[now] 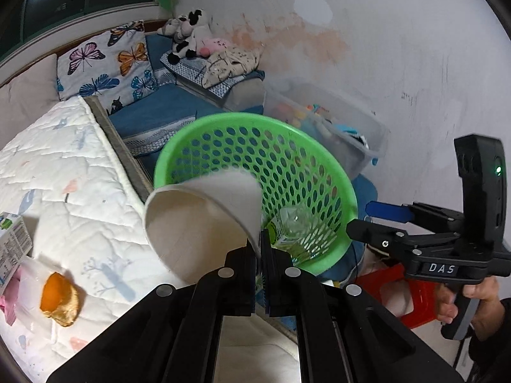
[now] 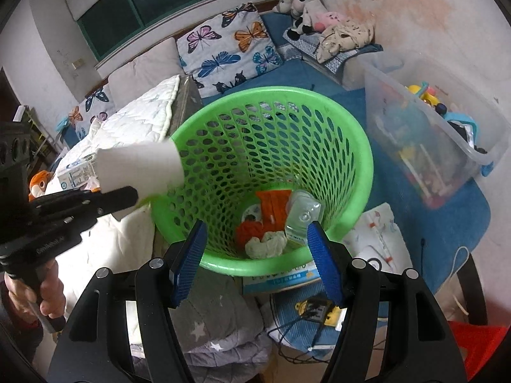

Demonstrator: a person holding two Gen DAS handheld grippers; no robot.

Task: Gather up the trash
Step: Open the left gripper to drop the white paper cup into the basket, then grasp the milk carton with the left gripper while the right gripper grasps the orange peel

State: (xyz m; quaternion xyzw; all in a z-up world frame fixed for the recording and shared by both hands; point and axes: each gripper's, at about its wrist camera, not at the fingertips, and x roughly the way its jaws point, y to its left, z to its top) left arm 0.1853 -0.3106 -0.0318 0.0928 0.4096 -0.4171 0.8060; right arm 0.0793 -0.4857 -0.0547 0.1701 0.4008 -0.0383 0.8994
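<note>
While quilted bed (image 1: 70, 172) fills left side, green basket (image 2: 357, 146) stands beside it, clear toy bin (image 2: 424, 134) near wall behind. Butterfly pillow (image 1: 108, 63) and plush cow (image 1: 188, 32) further back. Left tool (image 1: 261, 242) clenched on rim of white paper cup (image 1: 191, 223), cup tilted at basket's rim. Right tool (image 2: 257, 255) released, empty, over basket. Inside basket: orange wrapper (image 2: 271, 210), clear bottle (image 2: 300, 217), crumpled tissue (image 2: 265, 245). Orange peel (image 1: 59, 300) and carton (image 1: 12, 242) lie on bed.

home bedroom: quilted mattress (image 1: 64, 172), butterfly pillow (image 2: 223, 51), plush toys (image 2: 306, 9).
</note>
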